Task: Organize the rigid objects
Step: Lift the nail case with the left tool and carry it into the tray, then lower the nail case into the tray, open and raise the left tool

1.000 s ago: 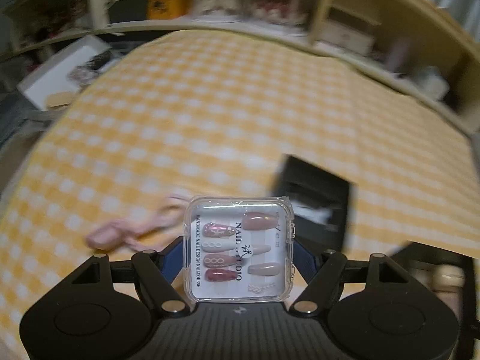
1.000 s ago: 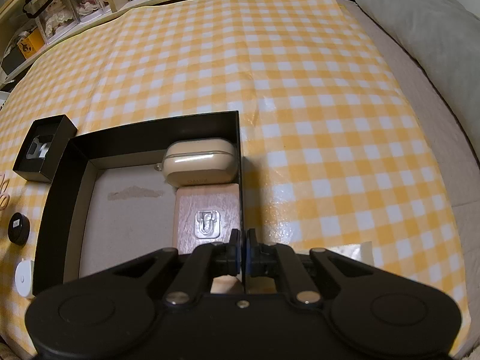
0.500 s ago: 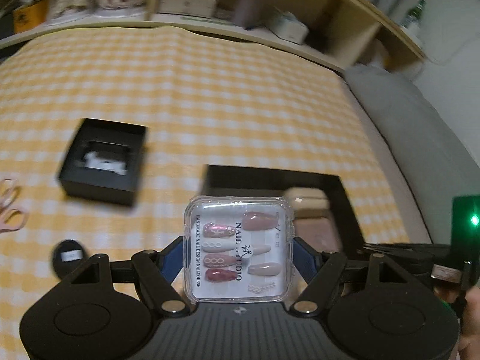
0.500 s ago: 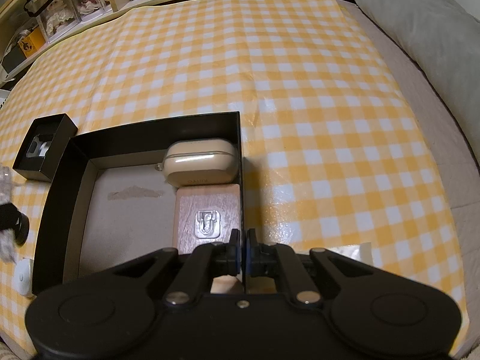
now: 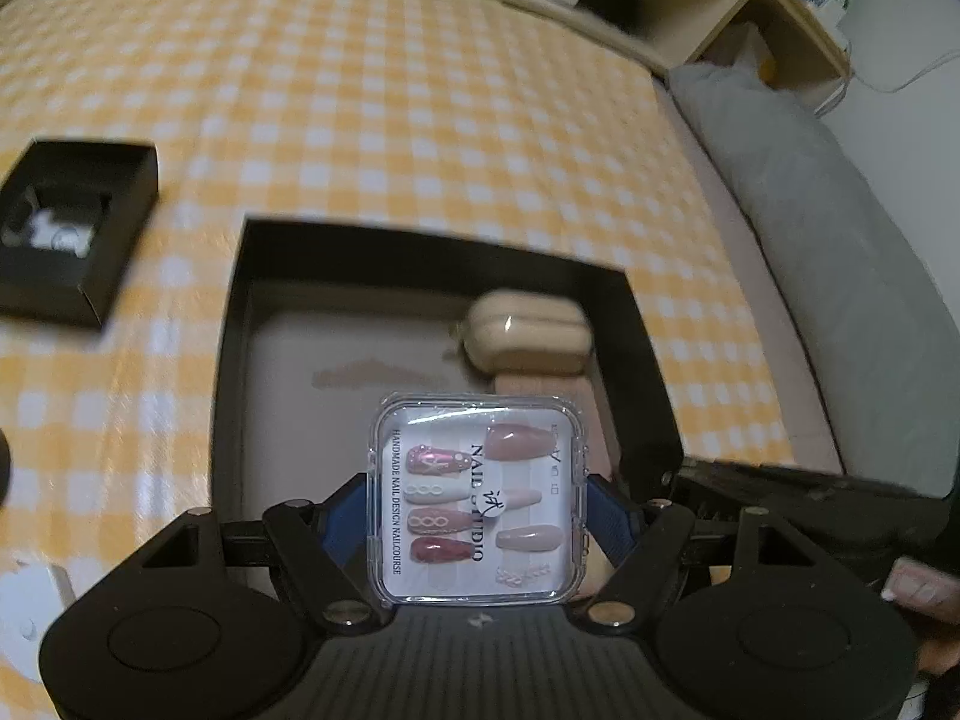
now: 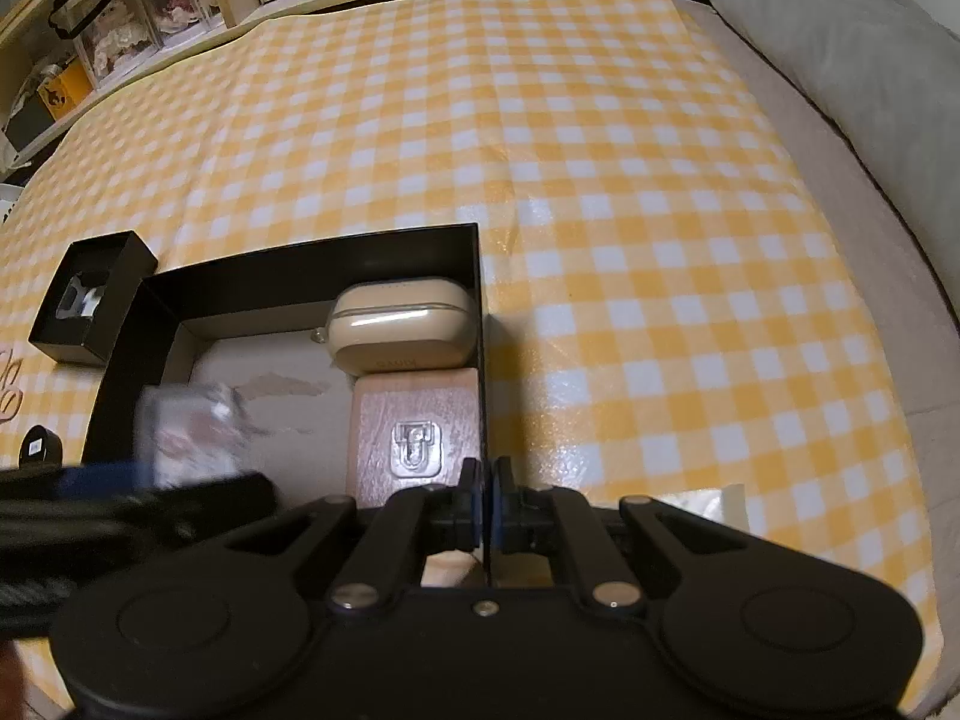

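My left gripper [image 5: 477, 495] is shut on a clear nail-tip case [image 5: 477, 495] and holds it above the big black tray [image 5: 432, 252]. The case shows blurred in the right wrist view [image 6: 186, 432], over the tray's left part. In the tray lie a beige earbud case [image 6: 402, 330] and a wooden block [image 6: 417, 426] with a clear hook, both against the right wall. My right gripper [image 6: 485, 495] is shut on the tray's right wall [image 6: 480, 324] near its front corner.
A small black box [image 6: 90, 294] holding a white item lies left of the tray, also in the left wrist view [image 5: 72, 222]. A small black round object [image 6: 39, 447] and pink scissors [image 6: 9, 384] lie further left. A grey pillow [image 6: 840, 30] lies right.
My left gripper has swung right with the nail-tip case, from over the scissors and small box to above the big tray. The right gripper has stayed still.
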{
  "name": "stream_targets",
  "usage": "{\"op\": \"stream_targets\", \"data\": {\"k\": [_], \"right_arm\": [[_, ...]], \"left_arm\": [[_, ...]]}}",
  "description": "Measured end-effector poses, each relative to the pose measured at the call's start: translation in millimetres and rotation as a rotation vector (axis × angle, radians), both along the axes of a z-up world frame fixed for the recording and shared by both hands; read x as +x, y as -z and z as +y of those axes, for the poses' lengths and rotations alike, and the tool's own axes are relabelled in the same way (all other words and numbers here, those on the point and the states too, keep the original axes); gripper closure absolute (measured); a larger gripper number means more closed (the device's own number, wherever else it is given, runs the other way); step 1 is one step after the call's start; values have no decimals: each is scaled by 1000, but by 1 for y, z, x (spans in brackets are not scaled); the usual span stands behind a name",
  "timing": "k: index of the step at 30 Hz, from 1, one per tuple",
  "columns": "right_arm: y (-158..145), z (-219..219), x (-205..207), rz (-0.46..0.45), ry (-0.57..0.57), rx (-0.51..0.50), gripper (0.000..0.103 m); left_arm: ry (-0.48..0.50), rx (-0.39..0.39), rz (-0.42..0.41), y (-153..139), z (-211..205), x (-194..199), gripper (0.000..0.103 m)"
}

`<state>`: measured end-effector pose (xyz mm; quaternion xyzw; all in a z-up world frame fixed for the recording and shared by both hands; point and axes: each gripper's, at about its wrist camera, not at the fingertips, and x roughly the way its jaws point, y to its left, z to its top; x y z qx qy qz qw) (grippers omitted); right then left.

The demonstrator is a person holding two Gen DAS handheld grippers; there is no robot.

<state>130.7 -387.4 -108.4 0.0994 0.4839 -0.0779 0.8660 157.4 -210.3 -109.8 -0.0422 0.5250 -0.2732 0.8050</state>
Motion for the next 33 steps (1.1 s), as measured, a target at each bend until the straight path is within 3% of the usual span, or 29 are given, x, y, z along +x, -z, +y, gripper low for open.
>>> {"op": "stream_targets", "data": {"k": [3, 8, 11, 16, 19, 28, 30, 33], "right_arm": [[-3, -3, 0, -4, 0, 11, 99], [-3, -3, -1, -3, 0, 10, 98], [-3, -3, -1, -3, 0, 10, 98], [-2, -3, -2, -3, 0, 10, 98], [-2, -3, -2, -3, 0, 11, 98], [-5, -7, -5, -1, -1, 8, 98], [-5, -8, -7, 1, -1, 9, 98], [-6, -8, -8, 1, -1, 9, 98]], "left_arm": [[32, 52, -29, 2, -3, -5, 28], [2, 139, -37, -1, 2, -4, 28], [-1, 154, -39, -4, 6, -6, 28], [-19, 151, -13, -6, 7, -8, 25], [1, 141, 13, -5, 6, -10, 18], [20, 136, 34, -6, 7, -14, 15], [37, 128, 35, -11, 7, -16, 6], [39, 144, 0, -19, 7, -21, 2]]}}
